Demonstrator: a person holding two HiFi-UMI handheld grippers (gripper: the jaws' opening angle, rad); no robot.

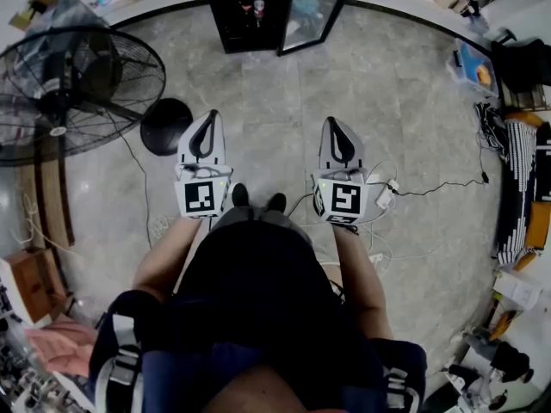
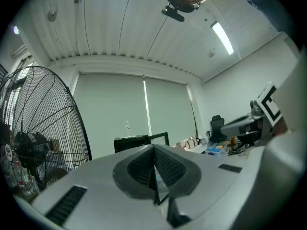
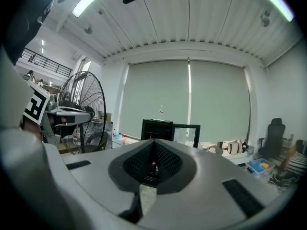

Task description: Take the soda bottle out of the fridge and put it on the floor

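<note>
A small black fridge [image 1: 248, 15] stands far ahead on the grey floor with its glass door [image 1: 312, 14] swung open to the right. On a shelf inside stands a soda bottle [image 1: 258, 7] with a red label, beside a darker bottle. My left gripper [image 1: 209, 119] and right gripper [image 1: 333, 125] are held side by side at waist height, well short of the fridge, both shut and empty. The fridge [image 3: 157, 128] shows dead ahead over the closed jaws in the right gripper view. It is small and distant [image 2: 132, 142] in the left gripper view.
A large floor fan [image 1: 60, 93] stands to the left, with a round black base [image 1: 165, 126] beside it. Cables and a power strip [image 1: 385, 198] lie on the floor at the right. Shelves, boxes and a blue bin [image 1: 475, 69] line the right wall.
</note>
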